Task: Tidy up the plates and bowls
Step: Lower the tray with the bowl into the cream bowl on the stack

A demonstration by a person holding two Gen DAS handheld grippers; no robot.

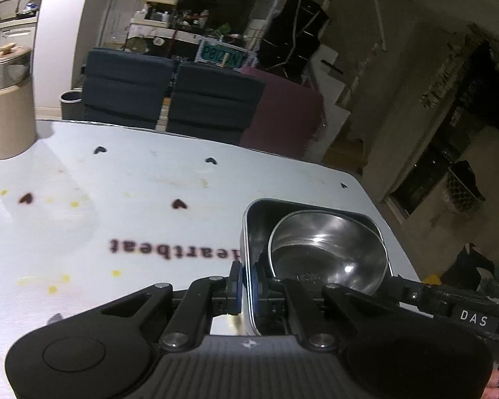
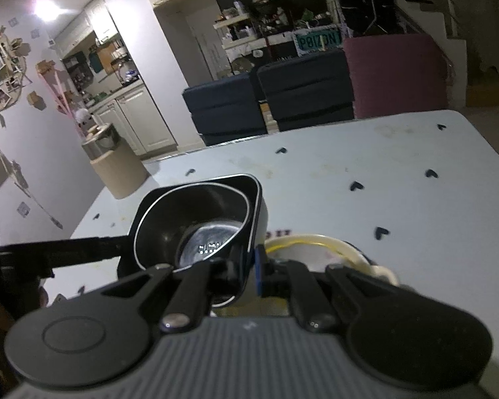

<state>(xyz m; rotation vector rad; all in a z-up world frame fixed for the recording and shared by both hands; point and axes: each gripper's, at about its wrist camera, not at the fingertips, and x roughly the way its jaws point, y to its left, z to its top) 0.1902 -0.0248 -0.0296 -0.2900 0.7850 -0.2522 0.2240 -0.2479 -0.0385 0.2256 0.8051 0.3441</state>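
Both grippers, left gripper (image 1: 244, 286) and right gripper (image 2: 249, 267), clench opposite walls of the square tin (image 1: 249, 232) (steel bowl (image 1: 329, 252) nested inside), held between them above the worktop (image 1: 116, 199).

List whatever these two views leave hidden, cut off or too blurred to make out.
- White dish, right wrist view: mostly hidden behind the right gripper; contents unseen.
- Square steel container, left wrist view: near end hidden by the left gripper.
- Stamp in the round steel bowl: too small.
- Tablecloth lettering: blurred, its start covered by the container.
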